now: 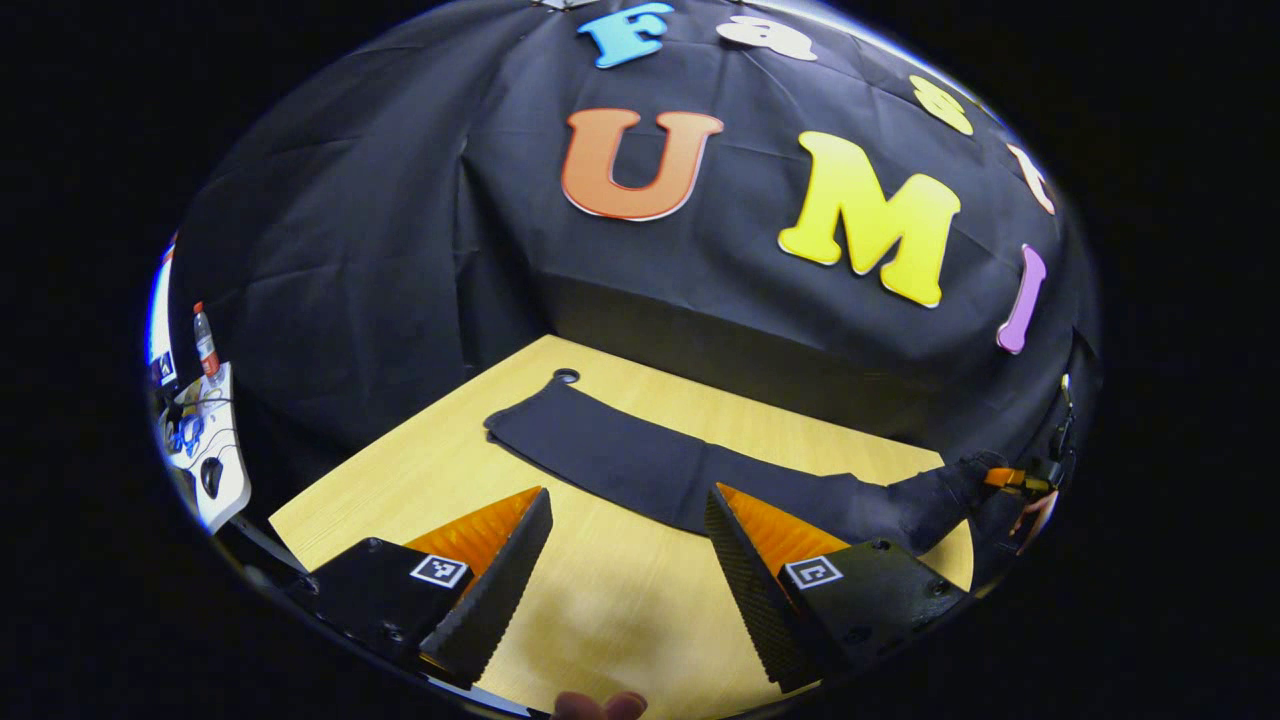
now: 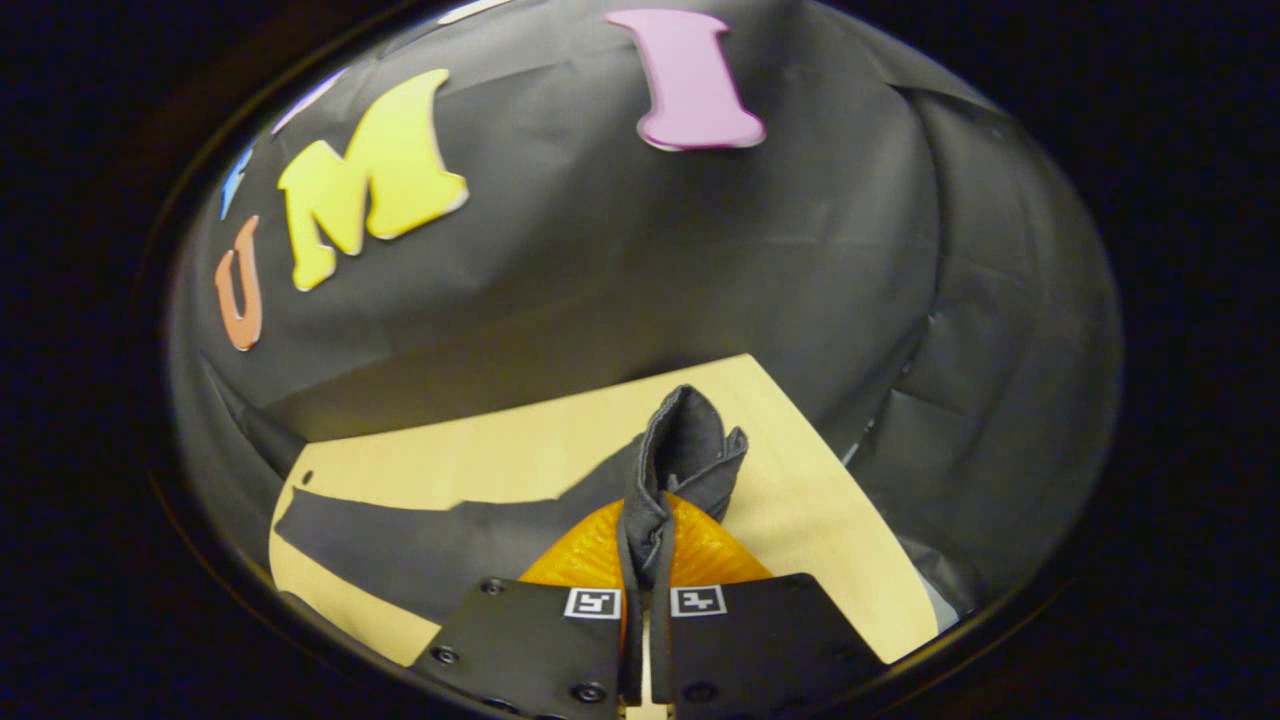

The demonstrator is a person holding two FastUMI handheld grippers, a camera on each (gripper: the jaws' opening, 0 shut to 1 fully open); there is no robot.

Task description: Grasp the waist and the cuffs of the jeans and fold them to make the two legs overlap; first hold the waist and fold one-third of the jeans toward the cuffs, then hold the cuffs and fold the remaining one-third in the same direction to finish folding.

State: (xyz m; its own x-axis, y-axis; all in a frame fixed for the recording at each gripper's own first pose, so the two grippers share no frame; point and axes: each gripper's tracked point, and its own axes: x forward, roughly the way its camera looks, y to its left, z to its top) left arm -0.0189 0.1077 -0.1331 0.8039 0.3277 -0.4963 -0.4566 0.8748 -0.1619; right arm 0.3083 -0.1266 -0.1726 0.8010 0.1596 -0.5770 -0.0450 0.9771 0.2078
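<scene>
Dark jeans (image 1: 660, 465) lie stretched across the wooden table (image 1: 620, 610), legs overlapped, with the narrow cuff end (image 1: 520, 420) at the far left. My left gripper (image 1: 628, 497) hovers open over the table just short of the middle of the jeans, with nothing between its fingers. At the right end, my right gripper (image 1: 1010, 485) lifts the wider end off the table. In the right gripper view, my right gripper (image 2: 648, 530) is shut on a bunched fold of that fabric (image 2: 685, 445), which sticks up past the fingertips. The rest of the jeans (image 2: 400, 545) trail off to the left.
A white object (image 1: 210, 460) with cables and a bottle (image 1: 205, 340) stands off the table's left side. A small round hole (image 1: 565, 376) sits in the table by the cuffs. Black cloth walls close in behind the table. Fingertips of a hand (image 1: 600, 706) show at the bottom.
</scene>
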